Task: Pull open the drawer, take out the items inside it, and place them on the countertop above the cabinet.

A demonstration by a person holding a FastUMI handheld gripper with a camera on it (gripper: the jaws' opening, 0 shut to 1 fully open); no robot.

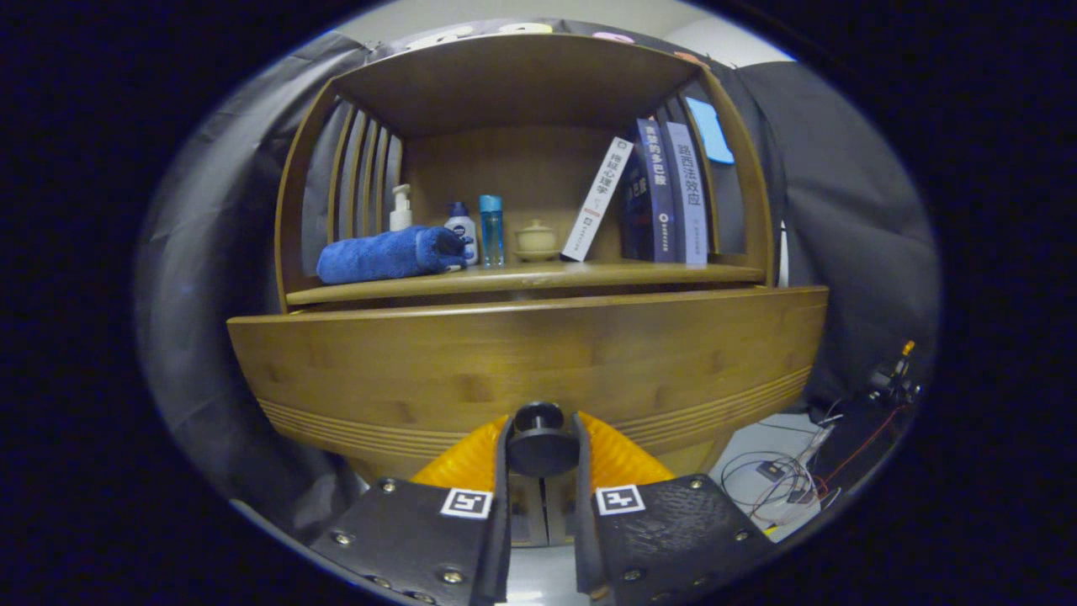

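Observation:
A wooden cabinet stands right in front of me, and its drawer front [522,353] spans the width ahead of the fingers. A round dark knob [539,439] sticks out from the lower middle of that front. My gripper [541,450] is shut on the knob, one finger pressing on each side of it. The drawer's inside is hidden behind its front. Above the drawer runs the countertop [673,273], a wooden shelf surface under a curved hood.
On the countertop lie a rolled blue towel [391,254], a pump bottle [400,209], two small bottles [490,229], a lidded ceramic cup [536,240] and several books [660,194] leaning at the right. Cables [782,467] lie on the floor to the right.

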